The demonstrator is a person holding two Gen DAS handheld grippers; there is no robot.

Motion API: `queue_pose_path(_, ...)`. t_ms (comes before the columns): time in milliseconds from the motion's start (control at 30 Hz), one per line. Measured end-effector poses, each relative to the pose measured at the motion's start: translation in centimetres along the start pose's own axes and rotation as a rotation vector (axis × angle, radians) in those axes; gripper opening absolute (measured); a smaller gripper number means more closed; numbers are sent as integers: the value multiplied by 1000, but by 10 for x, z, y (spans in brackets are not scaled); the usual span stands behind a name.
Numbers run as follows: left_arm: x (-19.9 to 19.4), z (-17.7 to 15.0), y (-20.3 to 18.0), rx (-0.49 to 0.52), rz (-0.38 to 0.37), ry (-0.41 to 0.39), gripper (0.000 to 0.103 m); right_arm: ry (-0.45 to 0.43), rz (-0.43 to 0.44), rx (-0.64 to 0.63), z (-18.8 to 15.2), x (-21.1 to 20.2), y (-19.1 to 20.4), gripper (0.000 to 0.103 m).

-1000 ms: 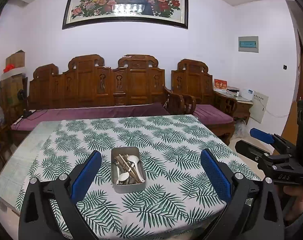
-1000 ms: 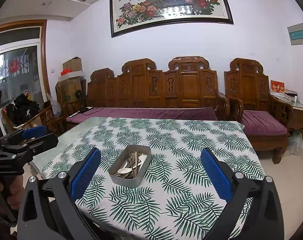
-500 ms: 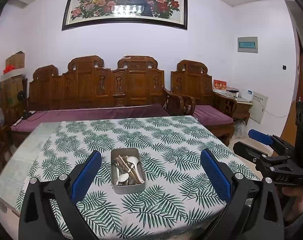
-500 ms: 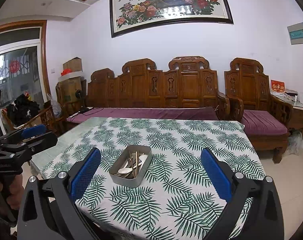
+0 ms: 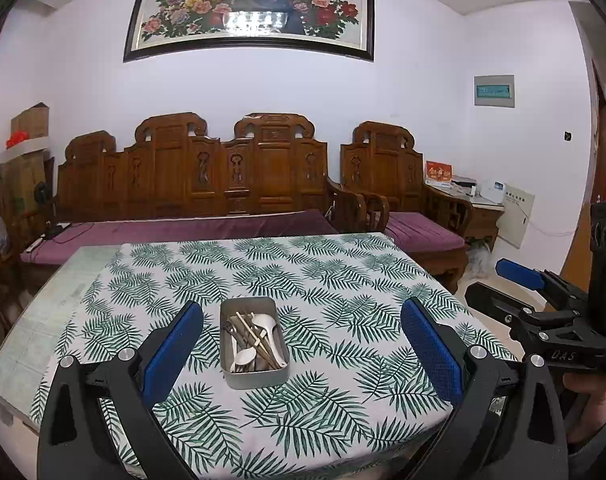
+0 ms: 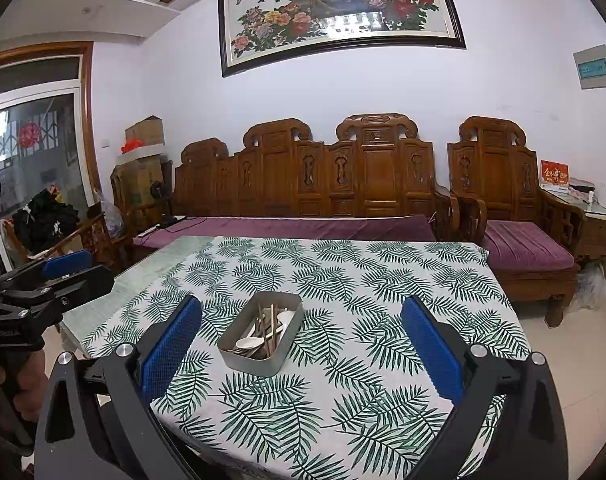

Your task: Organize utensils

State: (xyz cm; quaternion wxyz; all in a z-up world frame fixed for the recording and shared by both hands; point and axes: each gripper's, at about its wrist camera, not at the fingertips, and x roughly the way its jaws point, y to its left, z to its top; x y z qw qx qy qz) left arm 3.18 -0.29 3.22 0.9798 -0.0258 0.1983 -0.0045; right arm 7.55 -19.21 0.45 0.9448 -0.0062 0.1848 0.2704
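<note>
Tin [image 5: 254, 342] lying dead ahead near worktop [image 5: 343, 264] front edge, long axis pointing away; my left gripper [image 5: 301, 354] nearer; both jaws gaping wide, holding nothing; right gripper [image 6: 301, 354] hovering alongside.

Black tongs [image 5: 301, 354] with blue ribbed pads [image 5: 173, 350], silver screws.

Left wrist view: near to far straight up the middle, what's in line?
Metal tray holding spoons and chopsticks → bare leaf-print tablecloth → purple bench cushion → carved wooden bench back → framed peacock painting on the wall.
</note>
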Motion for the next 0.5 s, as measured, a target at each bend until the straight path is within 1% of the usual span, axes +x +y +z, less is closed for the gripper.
queue_pose_path(500,2,-1,0,0,3,3,95,0,0,1,0,0,-1,101)
